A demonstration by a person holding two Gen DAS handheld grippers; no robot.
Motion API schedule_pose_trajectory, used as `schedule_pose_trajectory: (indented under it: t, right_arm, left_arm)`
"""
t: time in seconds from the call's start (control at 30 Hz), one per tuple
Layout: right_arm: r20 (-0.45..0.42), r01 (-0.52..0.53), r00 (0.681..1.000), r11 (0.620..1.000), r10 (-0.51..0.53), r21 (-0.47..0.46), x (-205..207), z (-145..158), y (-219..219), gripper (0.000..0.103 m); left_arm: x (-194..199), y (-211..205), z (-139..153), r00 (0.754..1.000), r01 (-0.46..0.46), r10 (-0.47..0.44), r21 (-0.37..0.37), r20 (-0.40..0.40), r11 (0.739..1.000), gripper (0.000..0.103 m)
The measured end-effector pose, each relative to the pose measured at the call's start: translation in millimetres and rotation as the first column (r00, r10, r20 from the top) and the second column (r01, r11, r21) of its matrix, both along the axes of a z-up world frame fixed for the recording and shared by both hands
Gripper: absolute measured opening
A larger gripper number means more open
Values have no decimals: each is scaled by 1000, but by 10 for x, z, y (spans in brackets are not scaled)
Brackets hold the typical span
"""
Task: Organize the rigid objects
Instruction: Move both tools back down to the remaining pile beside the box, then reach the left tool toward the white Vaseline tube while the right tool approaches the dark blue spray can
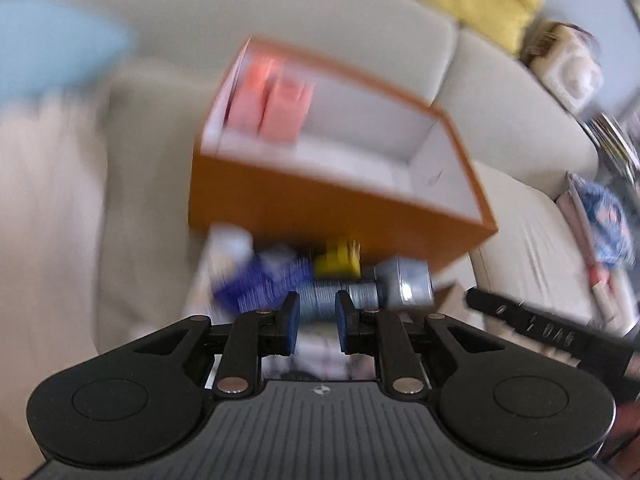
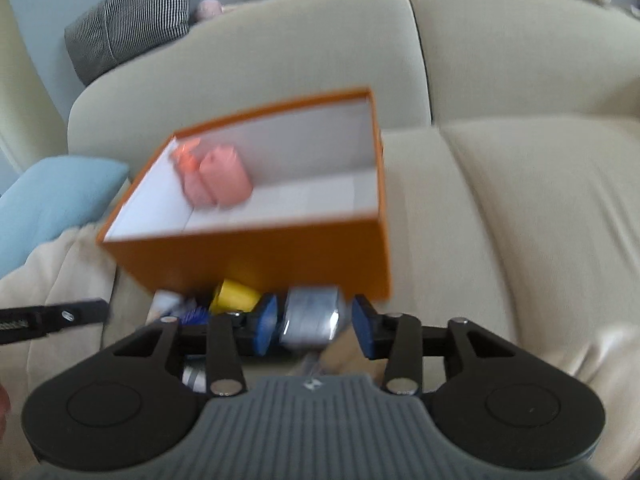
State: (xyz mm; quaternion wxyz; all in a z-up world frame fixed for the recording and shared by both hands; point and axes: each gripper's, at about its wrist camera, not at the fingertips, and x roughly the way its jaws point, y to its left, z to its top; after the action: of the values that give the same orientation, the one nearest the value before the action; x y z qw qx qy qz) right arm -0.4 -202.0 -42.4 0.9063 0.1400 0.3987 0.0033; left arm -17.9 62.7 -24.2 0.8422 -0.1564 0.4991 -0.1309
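**Grey toy bolt between two grippers, below the orange box**

Left gripper [image 1: 316, 314]: jaws narrowly parted around the grey bolt's [image 1: 360, 290] threaded shank at lower centre. Right gripper [image 2: 314, 326]: jaws wider, flanking its head; contact unclear. Orange box [image 2: 256, 260] sits above.

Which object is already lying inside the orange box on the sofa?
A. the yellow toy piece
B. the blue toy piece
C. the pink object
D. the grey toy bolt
C: the pink object lies on the white floor of the orange box, while the yellow piece, the grey toy bolt and the blue piece are outside, in front of its near wall.
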Motion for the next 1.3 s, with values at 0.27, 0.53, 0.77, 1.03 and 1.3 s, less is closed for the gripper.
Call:
schedule_pose_trajectory:
  t: [0.27, 0.53, 0.77, 1.03, 1.3]
  right_arm:
    - [-229, -7, 973, 995, 30, 100, 49, -571, 144, 55]
    - [-209, -117, 968, 985, 142, 126, 178, -594, 315, 55]
    - [-256, -14, 963, 959, 90, 284, 558, -756, 326, 55]
    - [-349, 131, 937, 927, 0, 351, 825, -980, 319, 56]
    - [-349, 164, 937, 909, -22, 384, 943, -1071, 336, 67]
  left_arm:
    - [125, 62, -523, 961, -156, 160, 35, -225, 987, 49]
    - [150, 29, -396, 992, -109, 120, 245, -32, 963, 50]
    - [306, 89, -453, 998, -33, 52, 344, -45, 938, 50]
    - [518, 71, -633, 996, 37, -9, 310, -90, 950, 54]
    - [689, 113, -889, 984, 45, 4, 273, -177, 961, 68]
